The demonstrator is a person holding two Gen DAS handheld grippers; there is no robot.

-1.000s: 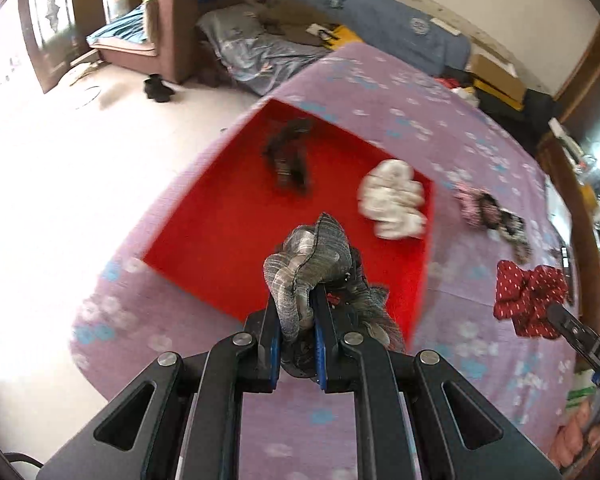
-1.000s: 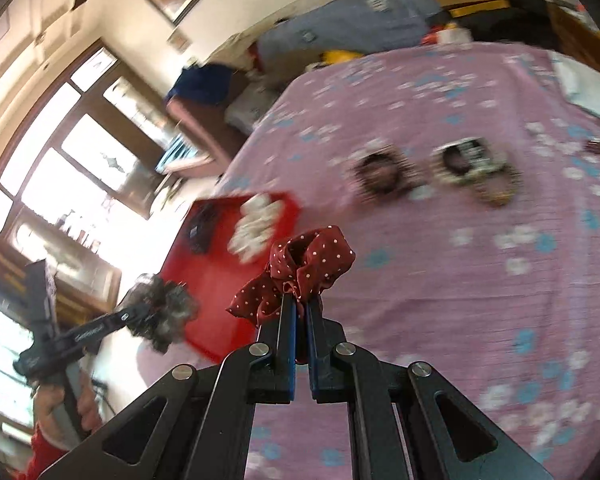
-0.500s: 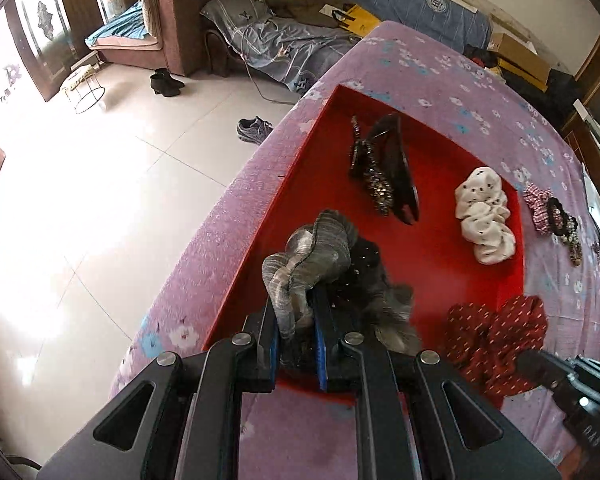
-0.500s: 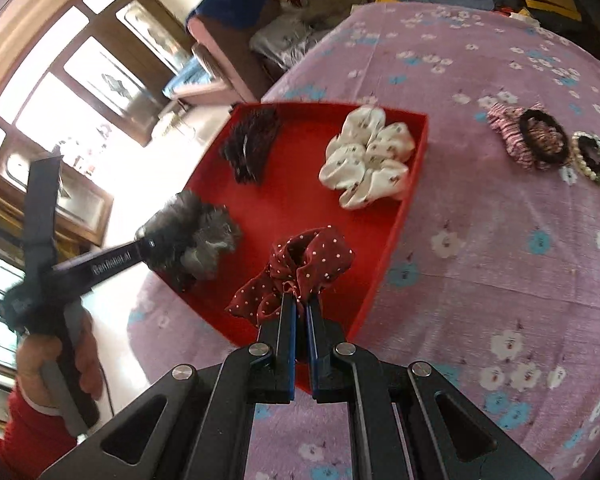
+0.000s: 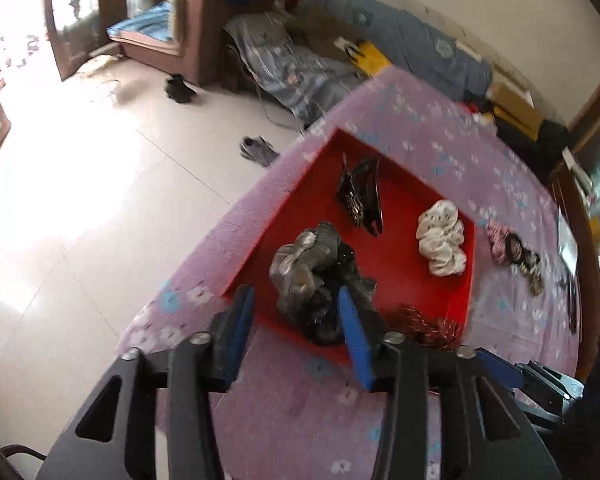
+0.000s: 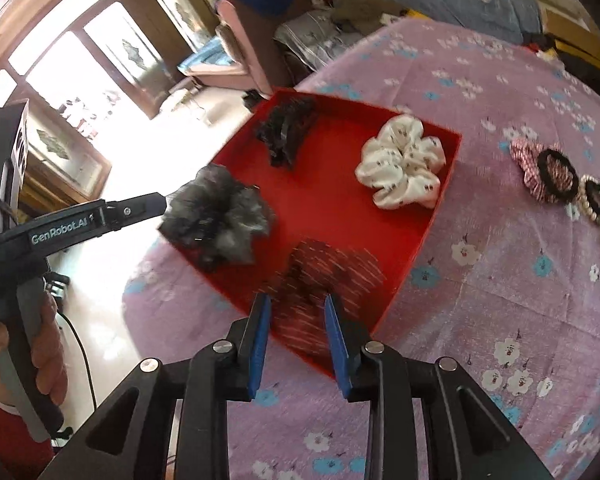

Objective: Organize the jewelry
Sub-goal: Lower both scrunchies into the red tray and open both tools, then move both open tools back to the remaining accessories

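- We find one red tray [image 6: 440, 216] on the purple flowered cloth [image 6: 500, 300], at the table's edge.
- Inside it we count four items: a dark hair clip [image 6: 286, 130] at the far corner, a white scrunchie [image 6: 402, 162] by the far right wall, a grey scrunchie [image 6: 216, 220] at the near left wall, and a red dotted scrunchie [image 6: 324, 276] at the near corner, blurred.
- Outside the tray, well apart on the cloth, we note a pink-and-black hair tie [image 6: 548, 170] and a beaded piece [image 6: 598, 202] beside it.
- The left gripper [image 5: 296, 318] has just been opening; its blue pads [image 5: 354, 340] stand apart, with the grey scrunchie [image 5: 312, 276] between them, and we see no pad pressing on it.
- The right gripper [image 6: 296, 320] has likewise just been opening; the red dotted scrunchie lies between and beyond its parted pads [image 6: 260, 336], loose of them.
- A hand [image 6: 40, 344] holds the left gripper's handle.
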